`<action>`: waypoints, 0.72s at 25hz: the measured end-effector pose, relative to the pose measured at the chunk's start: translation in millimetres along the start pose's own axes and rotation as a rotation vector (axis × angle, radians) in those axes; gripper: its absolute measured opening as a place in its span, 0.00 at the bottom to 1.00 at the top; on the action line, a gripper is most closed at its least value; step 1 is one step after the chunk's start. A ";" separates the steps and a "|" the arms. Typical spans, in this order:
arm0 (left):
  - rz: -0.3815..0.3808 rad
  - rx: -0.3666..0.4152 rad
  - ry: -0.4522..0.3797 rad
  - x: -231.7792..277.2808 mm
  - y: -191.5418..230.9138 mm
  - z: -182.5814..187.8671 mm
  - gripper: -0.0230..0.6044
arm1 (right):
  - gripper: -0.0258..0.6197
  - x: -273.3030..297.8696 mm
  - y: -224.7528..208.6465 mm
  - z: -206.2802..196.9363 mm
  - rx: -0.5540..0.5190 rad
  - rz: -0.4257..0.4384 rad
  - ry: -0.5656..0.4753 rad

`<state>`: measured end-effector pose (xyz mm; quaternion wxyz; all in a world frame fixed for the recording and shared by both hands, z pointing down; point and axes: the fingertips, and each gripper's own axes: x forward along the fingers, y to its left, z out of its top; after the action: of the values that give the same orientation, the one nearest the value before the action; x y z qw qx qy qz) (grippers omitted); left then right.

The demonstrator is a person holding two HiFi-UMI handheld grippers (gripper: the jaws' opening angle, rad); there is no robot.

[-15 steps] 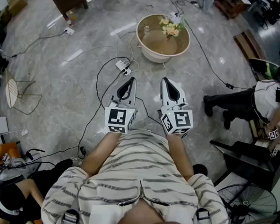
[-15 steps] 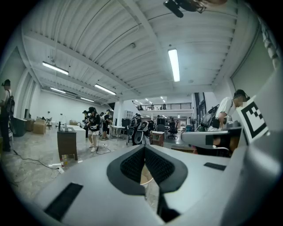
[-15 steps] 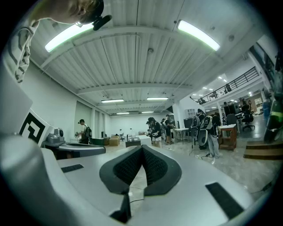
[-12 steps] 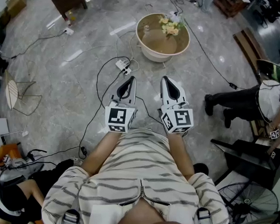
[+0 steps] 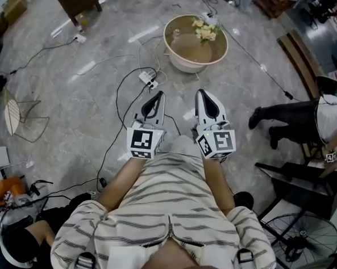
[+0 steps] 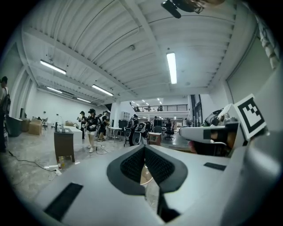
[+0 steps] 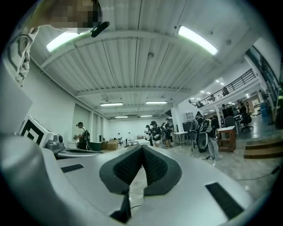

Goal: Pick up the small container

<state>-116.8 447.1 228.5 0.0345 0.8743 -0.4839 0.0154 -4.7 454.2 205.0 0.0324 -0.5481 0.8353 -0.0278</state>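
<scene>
The left gripper (image 5: pixel 155 100) and the right gripper (image 5: pixel 205 97) are held side by side in the middle of the head view. Both are pointed toward the top of the frame, and a gap is left between them. Each one is held up in the air above the grey floor (image 5: pixel 87 107).

In the left gripper view, the dark fingers (image 6: pixel 132 167) are pressed together at their tips, and nothing is held between them. In the right gripper view, the fingers (image 7: pixel 126 170) are also closed tip to tip, and nothing is held there either.

A round desk (image 5: pixel 182 61) with a pale rim is seen at the top middle of the head view, well apart from both grippers. A bunch of flowers (image 5: pixel 206 31) is set on its upper right part. A small pale thing is seen on its left part, and this looks like the small container (image 5: pixel 176 33), but it is too small to be told for sure. It is not touched by either gripper.

Black cables (image 5: pixel 121 100) are spread over the floor to the left of the grippers. A white plug strip (image 5: pixel 147 78) is lying between the grippers and the desk. A striped shirt (image 5: pixel 162 211) is seen at the bottom middle. A wire chair (image 5: pixel 19 114) is seen at the left edge, and a fan (image 5: pixel 303 239) in the lower right corner.
</scene>
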 end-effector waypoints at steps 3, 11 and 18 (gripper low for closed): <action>-0.002 -0.012 0.001 -2.8 10.2 -0.3 0.03 | 0.05 5.9 9.8 0.1 -0.010 0.006 0.001; -0.009 -0.010 0.002 9.4 34.0 3.3 0.03 | 0.05 35.7 19.2 8.9 -0.026 0.019 -0.012; -0.010 0.002 0.012 49.7 55.6 4.3 0.03 | 0.05 74.3 -4.3 9.6 -0.024 0.002 -0.017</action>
<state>-137.6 375.4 229.8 0.0367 0.8767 -0.4791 0.0210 -29.5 384.2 194.0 0.0332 -0.5478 0.8358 -0.0131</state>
